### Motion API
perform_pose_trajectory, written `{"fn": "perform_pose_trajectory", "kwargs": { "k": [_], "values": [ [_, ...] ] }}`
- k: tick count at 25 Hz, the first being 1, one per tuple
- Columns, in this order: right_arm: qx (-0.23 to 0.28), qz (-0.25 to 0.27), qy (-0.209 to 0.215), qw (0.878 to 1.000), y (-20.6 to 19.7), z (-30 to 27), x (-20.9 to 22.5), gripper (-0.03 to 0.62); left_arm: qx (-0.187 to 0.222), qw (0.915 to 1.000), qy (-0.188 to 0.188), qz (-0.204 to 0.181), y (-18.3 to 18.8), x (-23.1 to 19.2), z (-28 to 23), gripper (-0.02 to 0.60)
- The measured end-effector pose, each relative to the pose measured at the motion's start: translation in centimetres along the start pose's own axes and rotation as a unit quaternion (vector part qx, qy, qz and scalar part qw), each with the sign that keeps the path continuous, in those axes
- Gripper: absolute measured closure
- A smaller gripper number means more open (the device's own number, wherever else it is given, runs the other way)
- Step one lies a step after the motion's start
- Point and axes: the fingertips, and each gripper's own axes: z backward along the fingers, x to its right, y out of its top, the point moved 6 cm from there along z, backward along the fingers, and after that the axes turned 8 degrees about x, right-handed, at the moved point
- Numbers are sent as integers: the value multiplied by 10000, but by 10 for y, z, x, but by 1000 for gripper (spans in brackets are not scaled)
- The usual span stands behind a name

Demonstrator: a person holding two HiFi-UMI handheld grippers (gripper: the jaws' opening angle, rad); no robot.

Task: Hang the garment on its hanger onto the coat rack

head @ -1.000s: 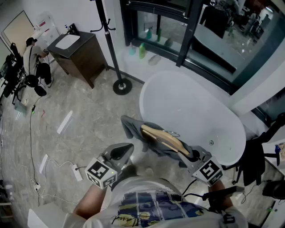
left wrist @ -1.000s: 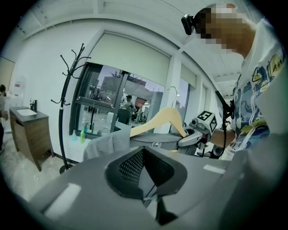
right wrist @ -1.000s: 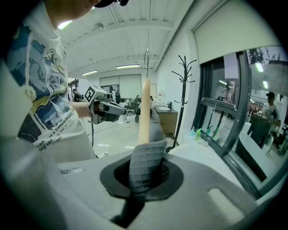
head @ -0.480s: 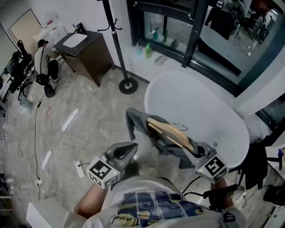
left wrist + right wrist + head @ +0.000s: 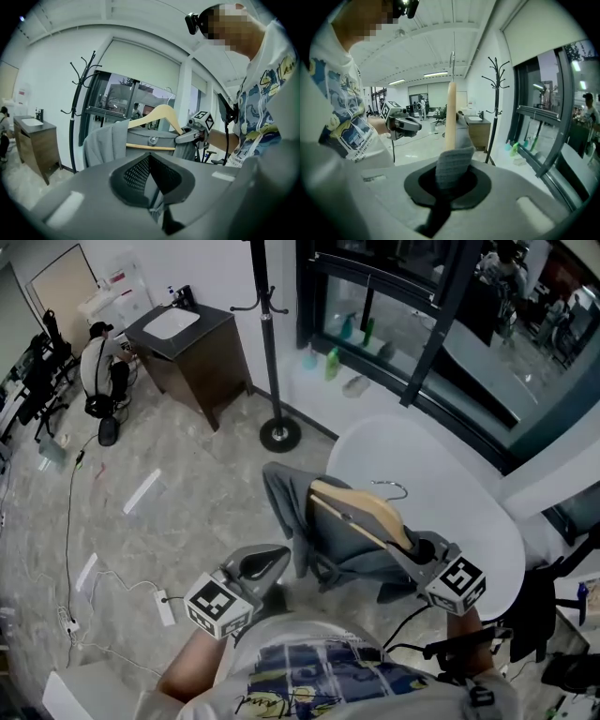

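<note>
your right gripper (image 5: 417,547) is clamped on 1 end of the wooden hanger (image 5: 361,514) through the grey garment (image 5: 291,507), which leaves its hook (image 5: 392,487) free for the coat rack (image 5: 269,343) well ahead; your left gripper (image 5: 255,563), beside it, seems closed and empty.

Smooth wooden hanger (image 5: 361,511) bears matt cloth garment (image 5: 284,499)
</note>
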Motion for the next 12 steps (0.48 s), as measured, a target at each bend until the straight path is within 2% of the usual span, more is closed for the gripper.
{"fn": "perform_pose_trajectory", "kwargs": {
  "k": [3, 12],
  "values": [
    [60, 37, 55, 10000, 32, -39, 15, 588, -29, 9998, -11, -192, 16, -45, 9, 580],
    [411, 273, 251, 9985, 131, -152, 82, 588, 42, 9994, -31, -332, 48, -157, 45, 580]
  ]
}}
